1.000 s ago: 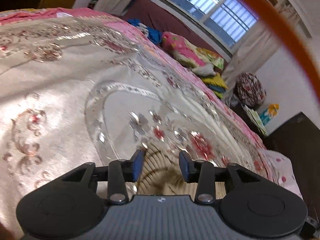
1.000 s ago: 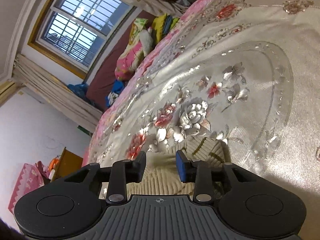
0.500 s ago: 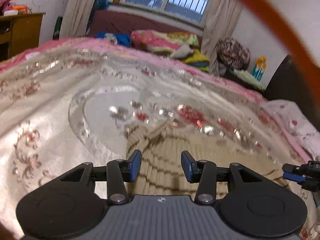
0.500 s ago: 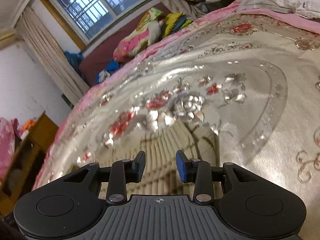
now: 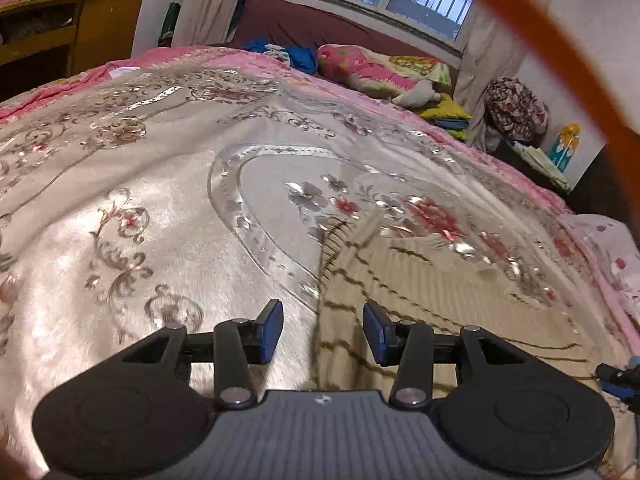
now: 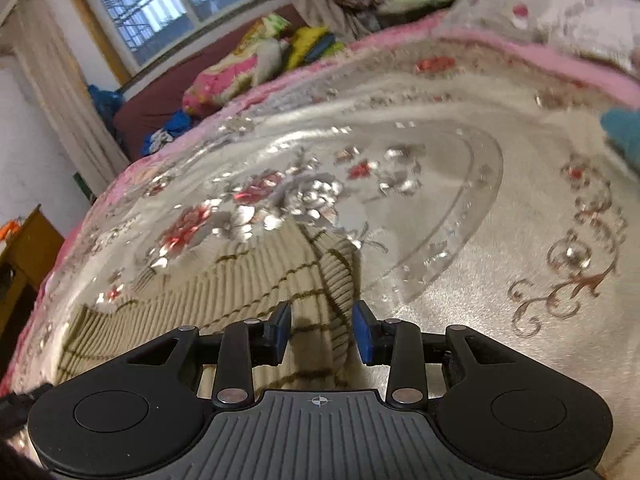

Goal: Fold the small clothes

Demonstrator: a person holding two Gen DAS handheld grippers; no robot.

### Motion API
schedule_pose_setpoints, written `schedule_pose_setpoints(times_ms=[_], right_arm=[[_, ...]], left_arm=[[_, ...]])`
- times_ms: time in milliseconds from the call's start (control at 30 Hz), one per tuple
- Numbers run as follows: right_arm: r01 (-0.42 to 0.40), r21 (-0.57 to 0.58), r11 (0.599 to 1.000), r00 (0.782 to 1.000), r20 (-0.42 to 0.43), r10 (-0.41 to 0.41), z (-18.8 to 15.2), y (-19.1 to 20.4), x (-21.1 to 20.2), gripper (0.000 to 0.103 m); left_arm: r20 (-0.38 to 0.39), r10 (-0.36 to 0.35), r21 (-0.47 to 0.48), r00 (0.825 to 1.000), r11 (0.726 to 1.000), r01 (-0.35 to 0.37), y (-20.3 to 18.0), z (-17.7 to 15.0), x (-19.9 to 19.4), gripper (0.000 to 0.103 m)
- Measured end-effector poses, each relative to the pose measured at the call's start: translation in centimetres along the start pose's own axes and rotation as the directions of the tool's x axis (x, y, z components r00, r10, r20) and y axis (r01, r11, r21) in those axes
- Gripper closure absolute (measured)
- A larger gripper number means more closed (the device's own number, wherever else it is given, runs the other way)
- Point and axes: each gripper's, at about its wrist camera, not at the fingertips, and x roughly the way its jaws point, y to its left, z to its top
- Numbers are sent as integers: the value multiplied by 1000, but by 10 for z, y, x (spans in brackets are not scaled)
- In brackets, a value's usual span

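A small beige ribbed knit garment with thin brown stripes (image 5: 432,292) lies flat on the embroidered bedspread. My left gripper (image 5: 322,330) is open and hovers over the garment's left edge, holding nothing. In the right wrist view the same garment (image 6: 224,276) lies below and left. My right gripper (image 6: 321,332) is open over its right edge, near a ribbed sleeve or cuff (image 6: 340,276), holding nothing. The right gripper's blue tip (image 5: 618,376) shows at the right edge of the left wrist view.
The bed is covered by a silvery floral bedspread (image 5: 160,208) with a pink border. Piled bedding and pillows (image 5: 380,68) lie at the far side under the window. A wooden cabinet (image 5: 60,28) stands left. A teal item (image 6: 624,132) lies at right.
Both grippers have drawn back and apart toward the garment's outer edges. The garment now lies spread flat, with more of it visible. Both grippers stay open.
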Motion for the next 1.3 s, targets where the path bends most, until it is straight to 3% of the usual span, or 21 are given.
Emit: schedule_pose_setpoints(times_ms=[100,200,333,433,533,700,833,1000,1133,1300], right_arm=[[22,-76,997,1000,-4,-22,-14,6,-7,69],[76,-147,986,996,-39,-82,-27,9,-3,69],[79,-108,991,996,-26,-82,-21,10,-20,69],[37,-112,993,999,20,-35,-20,17,-43,69],[32,-147,989,999,12,-30,-29,26,-50,69],[77,-184,980,992,-82,-93,-46,33,-29,69],[104,-204,973,989,-80,-123,-49,39,-28,69],[100,-208,973,992,-54,-114,-48,50,-32,69],[134,-269,954,983,-86,-162,-54,59,-20,69],[111,-191,975,989,-72,-126,-47,51,-30,69]], left_arm=[[-24,12,18,1000,1000,-12,-3,-10,-7,54],[-91,69,67,993,996,-63,-6,-24,-8,54],[-105,104,75,989,993,-97,-5,-36,-26,54],[-79,82,58,993,995,-78,-4,-38,-43,54],[-78,51,32,996,998,-49,-1,-41,-47,54],[-104,15,-35,994,999,-19,14,-49,-34,54],[-97,-26,-77,995,997,18,23,-53,-32,54],[-91,-48,-76,995,996,42,23,-53,-33,54],[-88,-62,-59,994,997,57,26,-55,-33,54],[-56,-52,-13,997,999,52,23,-56,-40,54]])
